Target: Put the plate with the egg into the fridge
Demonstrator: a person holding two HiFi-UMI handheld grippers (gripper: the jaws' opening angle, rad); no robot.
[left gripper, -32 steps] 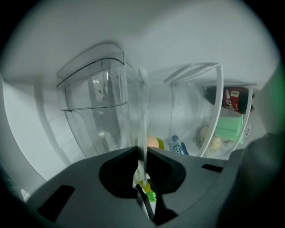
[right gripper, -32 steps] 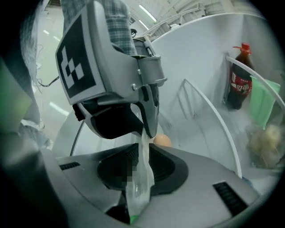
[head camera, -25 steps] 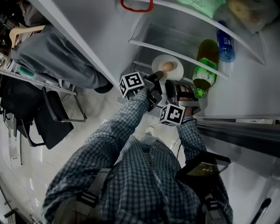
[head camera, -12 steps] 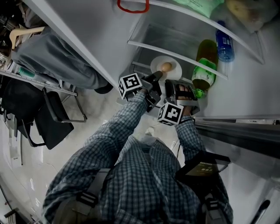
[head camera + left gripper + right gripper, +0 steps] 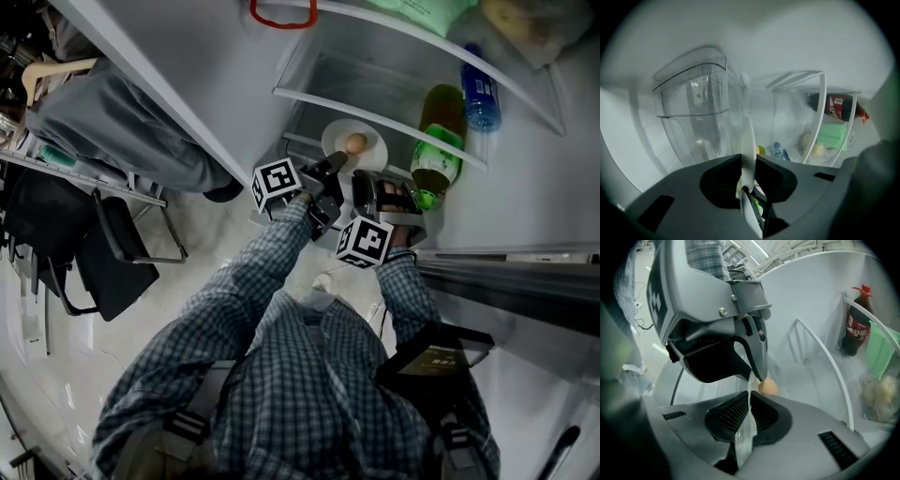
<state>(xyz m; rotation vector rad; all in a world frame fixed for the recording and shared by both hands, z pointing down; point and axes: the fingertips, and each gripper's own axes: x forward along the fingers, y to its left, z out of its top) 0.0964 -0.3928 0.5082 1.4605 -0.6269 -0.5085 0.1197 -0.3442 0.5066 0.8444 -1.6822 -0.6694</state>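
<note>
Since the earlier frame only the left gripper has changed: its jaws have just been opening and now stand slightly parted about the plate rim. The plate and egg sit inside the fridge, left of the green bottle. The right gripper jaws clamp the rim. A cola bottle shows in both gripper views, not in the head view.

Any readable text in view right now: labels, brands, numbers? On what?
No text reads clearly.
Dark bottle: red label, white print too blurred.
Green bottle: label too small.
Blue bottle: label too small.
</note>
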